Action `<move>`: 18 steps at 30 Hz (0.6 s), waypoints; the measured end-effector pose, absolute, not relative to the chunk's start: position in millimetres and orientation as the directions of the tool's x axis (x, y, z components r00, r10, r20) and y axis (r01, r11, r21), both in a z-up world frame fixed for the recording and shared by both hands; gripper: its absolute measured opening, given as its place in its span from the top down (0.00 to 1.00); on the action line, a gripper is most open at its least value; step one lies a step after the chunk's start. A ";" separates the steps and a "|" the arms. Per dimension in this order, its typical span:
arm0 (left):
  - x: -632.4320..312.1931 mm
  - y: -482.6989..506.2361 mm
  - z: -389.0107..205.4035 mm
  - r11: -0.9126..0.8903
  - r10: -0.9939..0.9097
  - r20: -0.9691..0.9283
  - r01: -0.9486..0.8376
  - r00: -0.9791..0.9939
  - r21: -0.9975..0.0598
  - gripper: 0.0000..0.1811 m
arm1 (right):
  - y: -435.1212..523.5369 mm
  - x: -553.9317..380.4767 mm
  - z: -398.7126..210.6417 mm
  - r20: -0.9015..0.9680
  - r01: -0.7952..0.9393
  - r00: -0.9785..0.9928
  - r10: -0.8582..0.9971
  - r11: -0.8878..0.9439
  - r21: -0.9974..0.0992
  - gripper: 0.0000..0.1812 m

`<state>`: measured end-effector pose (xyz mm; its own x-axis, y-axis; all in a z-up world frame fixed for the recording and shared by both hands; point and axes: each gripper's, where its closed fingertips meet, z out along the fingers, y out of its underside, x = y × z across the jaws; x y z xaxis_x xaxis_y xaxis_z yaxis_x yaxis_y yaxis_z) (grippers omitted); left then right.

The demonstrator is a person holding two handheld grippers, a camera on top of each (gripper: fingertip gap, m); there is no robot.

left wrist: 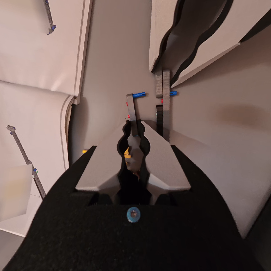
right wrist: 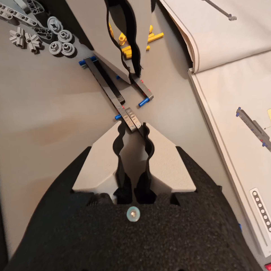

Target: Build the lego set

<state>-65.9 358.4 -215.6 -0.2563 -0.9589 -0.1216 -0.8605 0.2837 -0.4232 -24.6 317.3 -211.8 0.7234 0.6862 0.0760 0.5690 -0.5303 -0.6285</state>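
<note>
Left gripper (left wrist: pixel 134 129) was clamped on one short grey beam (left wrist: pixel 131 108); fingers closed on its near end. Beam carried one blue pin (left wrist: pixel 139 94) at the far end, pointing sideways toward the second assembly, and two red pins (left wrist: pixel 127 110) were visible on its other face. In the right wrist view the same beam (right wrist: pixel 144 89) was seen held above the bench (right wrist: pixel 44 102), roughly mid-bench.

Right gripper (right wrist: pixel 134 127) was clamped on the end of a long grey beam assembly (right wrist: pixel 111 95): two light grey beams were seen side by side at the gripped end, with one black beam (right wrist: pixel 109 85) stacked alongside further out. At least three blue pin ends were counted on it, plus one or two red ones; exact count could not be told due to blur. The two assemblies were held near each other, not touching.

Toward the far left corner of the bench: four round grey pulleys (right wrist: pixel 61 42), two grey spoked connectors (right wrist: pixel 25 39), and a few loose grey liftarms (right wrist: pixel 19 14) were lying. Several yellow parts (right wrist: pixel 155 36) were seen at the far edge, partly hidden behind the left gripper. One open instruction booklet (right wrist: pixel 234 73) was laid along the right edge.
</note>
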 end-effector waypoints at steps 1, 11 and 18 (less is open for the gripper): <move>-64.8 357.7 -215.6 0.289 -0.957 -0.125 -0.858 -0.261 -0.425 0.96 | 316.2 -25.1 -211.6 0.058 0.557 0.731 0.680 -0.546 -0.625 0.87; -59.7 352.5 -215.5 0.336 -0.942 -0.141 -0.840 -0.306 -0.426 0.96 | 313.8 -25.3 -211.3 -0.017 0.497 0.753 0.658 -0.585 -0.641 0.86; -58.9 352.9 -215.3 0.326 -0.945 -0.130 -0.837 -0.300 -0.439 0.96 | 315.9 -24.1 -213.1 -0.055 0.469 0.747 0.663 -0.583 -0.664 0.86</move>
